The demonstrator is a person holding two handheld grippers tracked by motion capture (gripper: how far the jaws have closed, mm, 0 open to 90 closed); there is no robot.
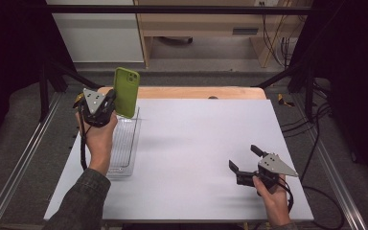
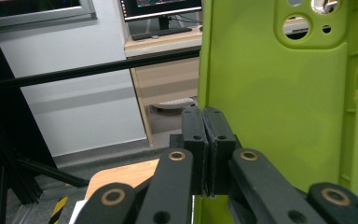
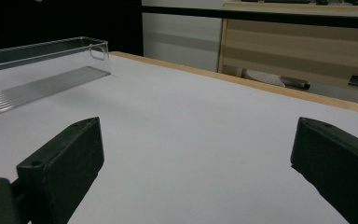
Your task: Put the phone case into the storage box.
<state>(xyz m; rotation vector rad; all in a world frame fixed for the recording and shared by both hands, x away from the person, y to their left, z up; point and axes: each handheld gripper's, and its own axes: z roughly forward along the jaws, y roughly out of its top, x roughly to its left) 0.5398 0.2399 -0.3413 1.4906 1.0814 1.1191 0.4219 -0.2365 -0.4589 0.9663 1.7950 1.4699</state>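
A lime-green phone case point(image 1: 126, 91) is held upright above the far end of a clear plastic tray point(image 1: 130, 155) at the table's left. My left gripper point(image 1: 112, 101) is shut on the case's side edge. In the left gripper view the two pads point(image 2: 204, 122) meet on that edge and the case's hollow inside point(image 2: 279, 102), with its camera cut-outs, faces me. My right gripper point(image 1: 243, 157) rests low over the white tabletop at the front right. It is open, and nothing lies between its fingers point(image 3: 198, 140).
The clear tray point(image 3: 42, 60) is long, narrow and ribbed, and lies along the left side of the white tabletop point(image 1: 196, 139). A wooden strip point(image 1: 187, 92) borders the far edge. Black frame bars and cables stand around the table.
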